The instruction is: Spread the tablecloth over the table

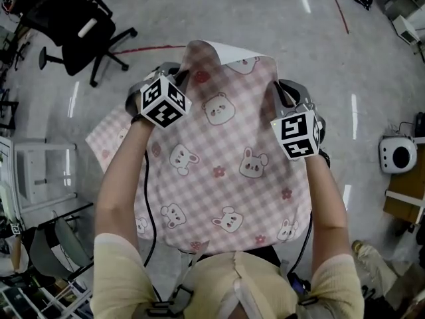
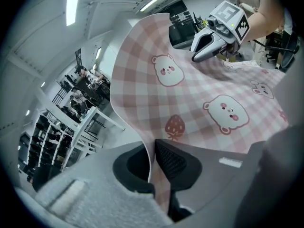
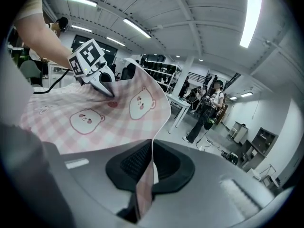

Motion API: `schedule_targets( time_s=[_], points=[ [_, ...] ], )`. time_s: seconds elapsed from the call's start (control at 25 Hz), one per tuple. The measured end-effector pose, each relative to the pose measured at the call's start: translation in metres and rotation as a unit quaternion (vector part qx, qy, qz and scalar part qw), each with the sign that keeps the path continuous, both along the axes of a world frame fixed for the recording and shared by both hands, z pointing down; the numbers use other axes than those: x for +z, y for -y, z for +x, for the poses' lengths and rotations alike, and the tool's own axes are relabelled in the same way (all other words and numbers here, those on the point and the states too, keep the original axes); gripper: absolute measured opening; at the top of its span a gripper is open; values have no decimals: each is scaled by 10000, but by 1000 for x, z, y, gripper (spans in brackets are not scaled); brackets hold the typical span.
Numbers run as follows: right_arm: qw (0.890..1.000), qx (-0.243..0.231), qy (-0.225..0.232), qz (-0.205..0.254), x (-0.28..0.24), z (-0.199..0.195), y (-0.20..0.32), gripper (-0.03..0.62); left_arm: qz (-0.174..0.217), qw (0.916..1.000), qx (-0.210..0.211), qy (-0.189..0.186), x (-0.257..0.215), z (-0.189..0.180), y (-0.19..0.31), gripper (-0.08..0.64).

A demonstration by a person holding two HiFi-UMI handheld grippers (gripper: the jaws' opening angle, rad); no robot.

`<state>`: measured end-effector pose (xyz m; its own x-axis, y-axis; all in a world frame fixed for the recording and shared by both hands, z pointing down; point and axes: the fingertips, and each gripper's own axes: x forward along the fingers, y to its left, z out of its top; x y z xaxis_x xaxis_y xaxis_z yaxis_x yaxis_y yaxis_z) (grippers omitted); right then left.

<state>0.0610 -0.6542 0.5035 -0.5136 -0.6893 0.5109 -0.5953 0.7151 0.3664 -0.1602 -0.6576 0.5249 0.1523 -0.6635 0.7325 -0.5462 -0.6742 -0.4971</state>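
While the pink checked tablecloth [image 1: 226, 178], printed with bears and rabbits, fills the middle of the head view, the left gripper [image 2: 153, 148] pinches its edge between nearly closed jaws. The right gripper [image 3: 152, 151] clamps the opposite edge likewise. The cloth stretches between them above the grey floor [image 1: 279, 18]; a black office chair [image 1: 86, 32] stands at upper left.

Short cream sleeves [image 1: 118, 271]. Black cables [image 1: 151, 211]. The grey left gripper [image 2: 153, 161] and right gripper [image 3: 152, 167] bear black-and-white marker cubes [image 1: 164, 100].
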Motion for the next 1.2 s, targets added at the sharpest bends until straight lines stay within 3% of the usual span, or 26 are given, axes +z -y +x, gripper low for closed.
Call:
schedule_targets(
  time_s=[0.24,0.72,0.88,1.08,1.2],
  points=[
    [9998,-18,-162,-127,25,-1,5,17,-164,9997,16,171,28,0,4,31],
    [9996,32,-283,59,37,-3,4,25,12,9993,-198,329,46,-2,5,46],
    [9996,55,-266,62,41,-2,4,31,167,9985,-358,372,47,-4,8,67],
    [9992,267,-265,152,39,4,7,49,525,9961,-674,218,37,-11,13,145],
    [9989,373,-211,191,36,10,6,95,788,9938,-780,112,28,-13,14,168]
  ],
)
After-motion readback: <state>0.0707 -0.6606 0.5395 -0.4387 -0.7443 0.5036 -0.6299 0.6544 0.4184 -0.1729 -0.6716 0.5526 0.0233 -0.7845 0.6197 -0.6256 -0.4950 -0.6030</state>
